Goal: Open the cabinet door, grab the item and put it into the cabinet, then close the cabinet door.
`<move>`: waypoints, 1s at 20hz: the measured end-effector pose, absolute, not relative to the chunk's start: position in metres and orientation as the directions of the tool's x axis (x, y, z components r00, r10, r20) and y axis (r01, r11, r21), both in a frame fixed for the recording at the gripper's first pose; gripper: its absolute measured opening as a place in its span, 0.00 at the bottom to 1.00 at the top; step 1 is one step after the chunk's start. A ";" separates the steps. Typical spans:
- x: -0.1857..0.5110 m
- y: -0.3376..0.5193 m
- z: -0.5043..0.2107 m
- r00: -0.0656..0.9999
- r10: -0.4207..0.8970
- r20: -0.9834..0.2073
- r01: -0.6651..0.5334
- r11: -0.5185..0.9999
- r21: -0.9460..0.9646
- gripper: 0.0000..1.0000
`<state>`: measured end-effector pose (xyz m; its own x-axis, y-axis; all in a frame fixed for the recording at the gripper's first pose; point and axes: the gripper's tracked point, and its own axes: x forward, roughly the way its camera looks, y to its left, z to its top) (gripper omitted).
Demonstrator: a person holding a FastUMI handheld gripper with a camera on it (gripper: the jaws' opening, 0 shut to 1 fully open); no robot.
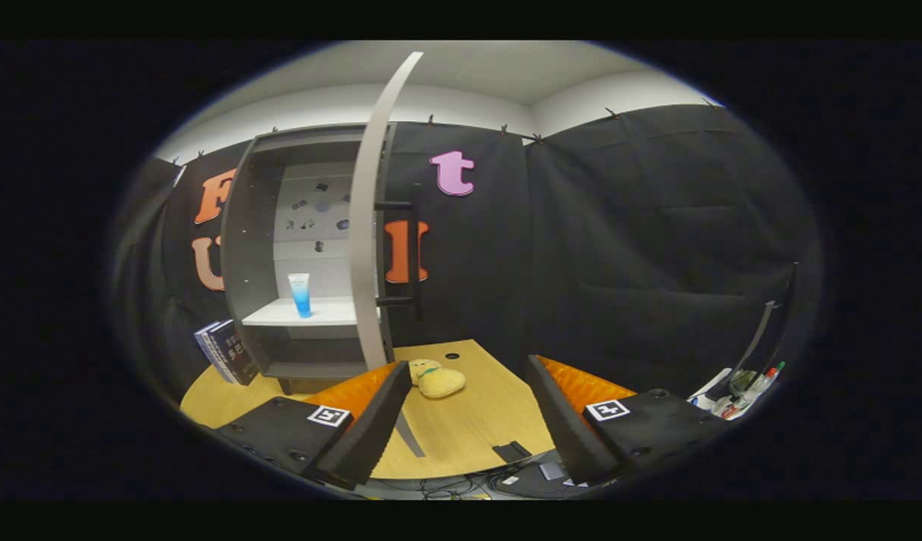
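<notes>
Well beyond the fingers, the tall grey open-fronted cabinet stands on the round light-wood table, ahead and to the left of the left finger. Its pale grey door is swung wide and shows edge-on, a narrow curved strip rising from just behind the left fingertip; a dark bar handle sticks out on the door's right side. On the cabinet's white middle shelf stands an upright tube, white at the top and blue at the bottom — alone on that shelf, near its front edge.

The gripper is spread wide apart and holds nothing; bare tabletop lies between the fingers. Just ahead of the gap, closer to the left fingertip, a small yellow plush toy with a green band at its neck lies on the table, clear of both fingers and outside the cabinet. A little past the toy there is a small dark round hole in the tabletop.

Left of the cabinet's foot — well off to the left of the left finger — a few dark-covered books lean against it. Off beyond the right finger, past the table, sits a cluster of small items, too small to make out.
</notes>
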<state>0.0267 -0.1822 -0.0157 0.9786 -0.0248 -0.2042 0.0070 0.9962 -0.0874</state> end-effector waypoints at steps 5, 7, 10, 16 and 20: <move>0.063 -0.210 -0.047 0.972 -0.036 -0.232 0.019 0.997 -0.073 0.99; 0.076 -0.210 -0.056 0.970 -0.012 -0.244 -0.004 0.998 -0.065 0.98; 0.090 -0.201 -0.071 0.963 0.049 -0.266 -0.059 0.998 -0.029 0.99; 0.097 -0.185 -0.083 0.948 0.166 -0.272 -0.173 0.985 -0.001 0.99; 0.104 -0.175 -0.083 0.942 0.196 -0.273 -0.205 0.979 -0.002 0.97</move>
<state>0.1036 -0.1753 -0.0831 0.9419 0.1964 -0.2725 -0.2048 0.9788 -0.0023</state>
